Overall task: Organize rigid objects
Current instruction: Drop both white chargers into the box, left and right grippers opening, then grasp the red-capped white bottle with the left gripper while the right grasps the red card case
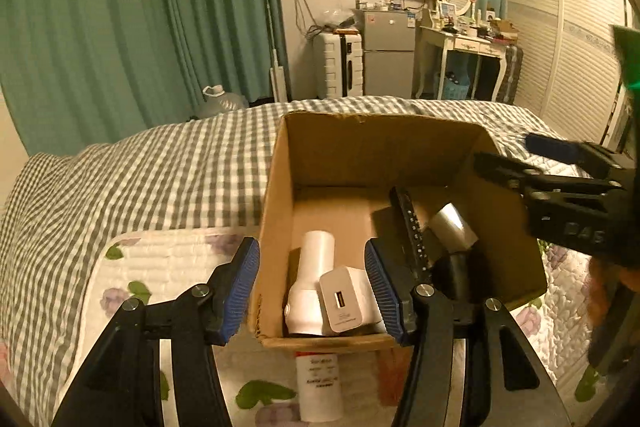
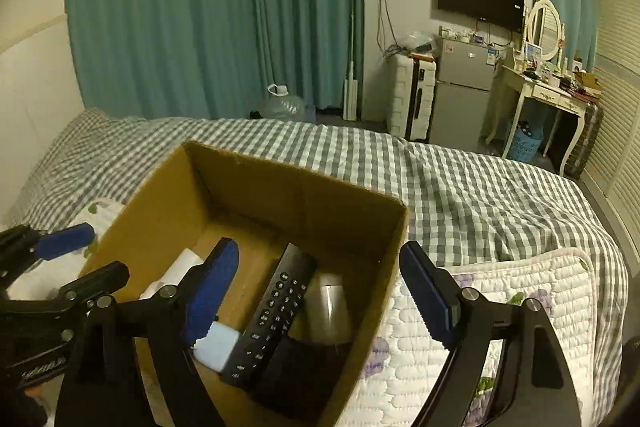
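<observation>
An open cardboard box [image 1: 276, 195] [image 2: 168, 203] stands on the bed. In it lie a black remote [image 1: 412, 231] [image 2: 276, 311], a white USB charger [image 1: 344, 301] [image 2: 218, 345], a white cylindrical device [image 1: 310, 279] [image 2: 180, 267], a silver cylinder [image 1: 452, 225] [image 2: 330, 303] and a black object [image 1: 456, 275] [image 2: 296, 375]. My left gripper [image 1: 314, 293] is open and empty over the box's near left corner. My right gripper [image 2: 320, 299] is open and empty above the box; it also shows in the left wrist view [image 1: 516, 161]. A white bottle [image 1: 320, 387] lies on the bed in front of the box.
The bed has a green-checked blanket [image 1: 160, 167] [image 2: 480, 195] and a floral quilted pad [image 1: 172, 267] [image 2: 520, 287]. Beyond the bed are green curtains [image 1: 120, 27], a white suitcase [image 1: 338, 63], a small fridge [image 1: 388, 55], a dressing table [image 1: 468, 47] and a water jug [image 2: 282, 103].
</observation>
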Action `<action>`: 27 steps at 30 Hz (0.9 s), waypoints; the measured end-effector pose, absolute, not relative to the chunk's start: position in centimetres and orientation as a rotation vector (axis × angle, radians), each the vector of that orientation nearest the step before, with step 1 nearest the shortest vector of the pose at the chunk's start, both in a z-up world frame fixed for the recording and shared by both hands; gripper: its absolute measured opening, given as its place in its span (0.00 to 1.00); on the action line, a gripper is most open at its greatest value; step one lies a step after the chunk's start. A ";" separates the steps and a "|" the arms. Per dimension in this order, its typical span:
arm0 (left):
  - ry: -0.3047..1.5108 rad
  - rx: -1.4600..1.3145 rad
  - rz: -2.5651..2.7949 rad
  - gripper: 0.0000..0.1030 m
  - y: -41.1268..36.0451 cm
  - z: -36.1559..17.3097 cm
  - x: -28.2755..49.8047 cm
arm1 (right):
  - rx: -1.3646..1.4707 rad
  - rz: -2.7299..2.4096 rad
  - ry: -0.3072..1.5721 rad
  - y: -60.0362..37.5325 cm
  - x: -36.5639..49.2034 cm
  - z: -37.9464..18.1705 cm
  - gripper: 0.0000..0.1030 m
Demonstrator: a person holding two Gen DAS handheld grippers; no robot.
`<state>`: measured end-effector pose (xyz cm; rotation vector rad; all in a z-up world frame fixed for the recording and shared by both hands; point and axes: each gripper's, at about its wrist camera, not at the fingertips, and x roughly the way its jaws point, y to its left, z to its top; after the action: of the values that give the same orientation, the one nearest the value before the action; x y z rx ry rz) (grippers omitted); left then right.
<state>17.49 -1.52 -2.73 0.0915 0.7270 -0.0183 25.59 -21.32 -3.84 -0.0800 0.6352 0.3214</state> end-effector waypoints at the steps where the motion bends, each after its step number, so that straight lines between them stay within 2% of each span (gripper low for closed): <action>1: 0.721 0.085 -0.015 0.56 -1.4 -2.5 17.1 | -0.088 0.310 0.631 -21.5 25.2 -3.6 0.80; 6: 0.706 0.071 -0.015 0.59 -0.9 -1.6 14.9 | -0.097 0.271 0.590 -22.4 21.8 -1.7 0.81; 11: 0.723 0.056 -0.005 0.61 -0.4 -2.6 12.7 | -0.055 0.264 0.569 -23.1 17.4 -1.5 0.85; 18: 0.834 0.047 0.008 0.61 -0.4 -8.4 12.2 | -0.048 0.269 0.656 -21.6 13.5 -6.0 0.85; 27: 0.921 0.061 0.017 0.59 -0.5 -14.3 13.9 | -0.083 0.272 0.794 -20.2 14.5 -11.6 0.85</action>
<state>13.93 -0.54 -14.32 0.0614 0.9206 0.0165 14.50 -20.24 -11.64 -0.0827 0.7944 0.2715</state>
